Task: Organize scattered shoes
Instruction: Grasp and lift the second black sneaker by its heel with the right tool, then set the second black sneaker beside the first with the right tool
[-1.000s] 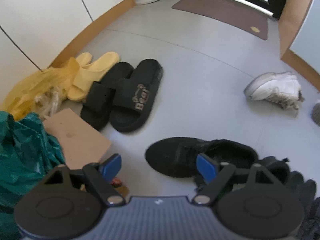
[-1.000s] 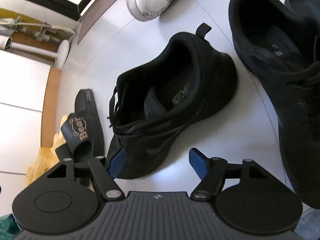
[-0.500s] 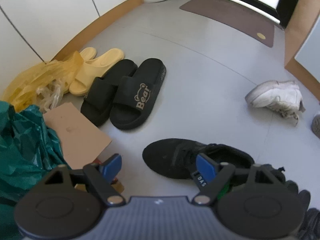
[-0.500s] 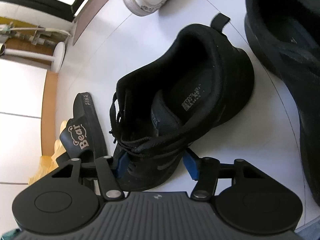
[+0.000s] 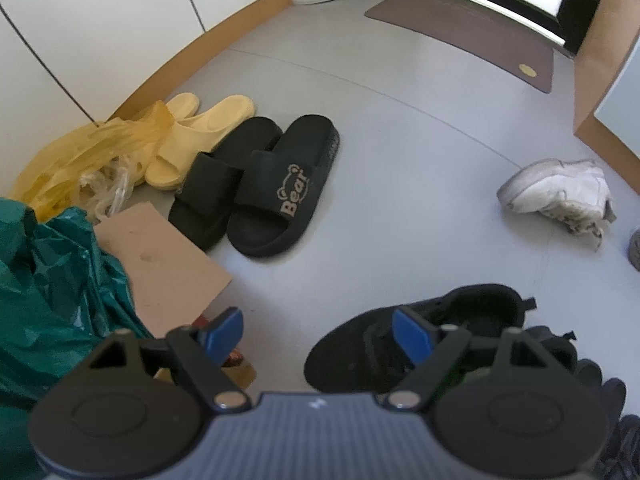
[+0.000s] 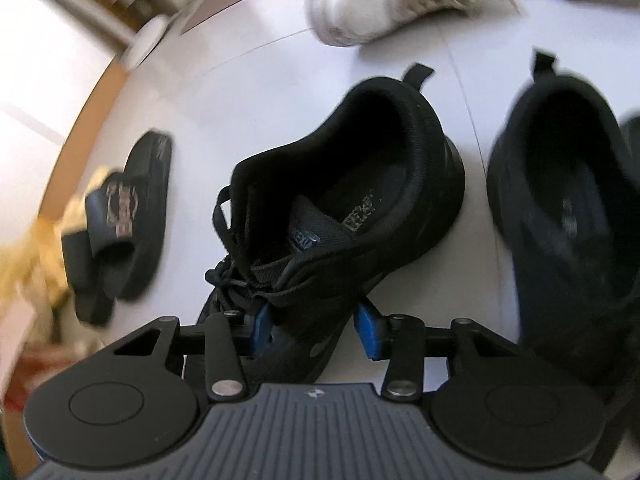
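Observation:
A black lace-up sneaker point(image 6: 360, 200) lies on the grey floor, toe toward me. My right gripper point(image 6: 314, 326) is closing its jaws on its laced forefoot, and both blue pads point(image 6: 370, 330) touch its sides. A second black sneaker point(image 6: 560, 208) lies just right of it. In the left wrist view the same gripped sneaker point(image 5: 348, 360) is low and right of centre. My left gripper point(image 5: 316, 328) hovers above the floor beside its toe, open and empty. A white sneaker point(image 5: 556, 188) lies on its side farther off to the right.
Black "Bear" slides point(image 5: 280, 196) and yellow slides point(image 5: 200, 128) are paired along the wall at left. A green bag point(image 5: 48, 280), cardboard sheet point(image 5: 160, 264) and yellow plastic bag point(image 5: 80, 152) crowd the near left. A brown doormat point(image 5: 460, 28) lies by the door.
The right jaws have closed in from either side of the black sneaker onto its forefoot, and the right wrist has rolled, turning its view. The left gripper has kept still and open.

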The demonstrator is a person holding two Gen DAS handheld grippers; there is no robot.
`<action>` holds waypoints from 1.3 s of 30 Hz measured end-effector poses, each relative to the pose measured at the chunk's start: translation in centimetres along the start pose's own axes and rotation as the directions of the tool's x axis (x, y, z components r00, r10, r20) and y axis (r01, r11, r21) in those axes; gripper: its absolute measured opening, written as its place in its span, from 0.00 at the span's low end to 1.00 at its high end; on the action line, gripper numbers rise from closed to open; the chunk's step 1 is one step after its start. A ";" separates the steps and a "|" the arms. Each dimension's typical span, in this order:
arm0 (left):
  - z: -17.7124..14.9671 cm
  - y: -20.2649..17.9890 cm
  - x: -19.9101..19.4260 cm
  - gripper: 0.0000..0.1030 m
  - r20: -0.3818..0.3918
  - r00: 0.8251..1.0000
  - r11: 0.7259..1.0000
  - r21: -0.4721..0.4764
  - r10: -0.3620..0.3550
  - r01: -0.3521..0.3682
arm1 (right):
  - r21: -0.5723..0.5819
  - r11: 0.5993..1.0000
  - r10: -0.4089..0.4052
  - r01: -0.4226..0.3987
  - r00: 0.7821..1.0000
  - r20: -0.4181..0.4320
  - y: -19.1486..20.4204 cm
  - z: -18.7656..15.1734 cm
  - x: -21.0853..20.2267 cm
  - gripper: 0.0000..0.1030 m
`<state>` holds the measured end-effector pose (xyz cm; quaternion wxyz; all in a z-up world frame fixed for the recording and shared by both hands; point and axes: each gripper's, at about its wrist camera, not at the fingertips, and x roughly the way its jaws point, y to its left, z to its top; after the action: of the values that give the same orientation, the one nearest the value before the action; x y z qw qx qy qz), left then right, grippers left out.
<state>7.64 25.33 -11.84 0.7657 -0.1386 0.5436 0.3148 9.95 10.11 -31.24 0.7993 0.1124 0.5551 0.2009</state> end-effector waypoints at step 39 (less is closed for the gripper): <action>0.0 0.5 0.4 0.82 -0.018 1.000 1.000 0.000 0.020 -0.020 | -0.179 0.984 0.010 -0.005 1.000 0.027 0.8 -1.5 -0.1 0.91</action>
<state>7.39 25.85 -12.12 0.7575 -0.1359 0.5518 0.3212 8.38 10.74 -31.30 0.8130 0.0450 0.5233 0.2513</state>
